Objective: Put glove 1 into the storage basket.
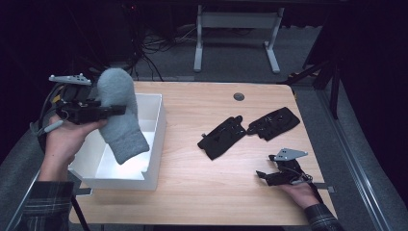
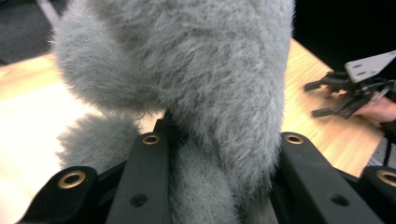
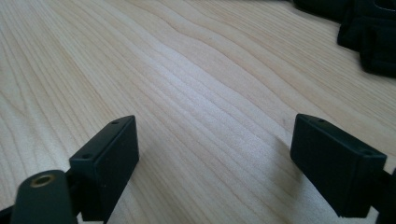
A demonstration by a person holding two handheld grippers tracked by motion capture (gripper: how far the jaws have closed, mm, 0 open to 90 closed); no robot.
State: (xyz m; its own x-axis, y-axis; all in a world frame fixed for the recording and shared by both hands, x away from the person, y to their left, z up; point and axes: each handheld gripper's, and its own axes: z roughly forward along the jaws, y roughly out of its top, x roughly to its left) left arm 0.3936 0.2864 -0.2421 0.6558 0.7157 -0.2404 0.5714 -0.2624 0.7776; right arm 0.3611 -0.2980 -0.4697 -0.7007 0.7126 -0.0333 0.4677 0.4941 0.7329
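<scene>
Left claw (image 1: 118, 110) clamped on grey fuzzy mitten (image 1: 120, 115), held above white bin (image 1: 156, 139) at surface's left edge. Right claw (image 3: 215, 163) apart, empty, near surface's right front corner.

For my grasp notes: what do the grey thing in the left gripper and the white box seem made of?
Grey mitten: looks like fuzzy fleece or wool; fine fibres stand out at its edges and it droops limp. White box: probably smooth, slightly glossy plastic, with thin rigid walls that reflect light.
</scene>
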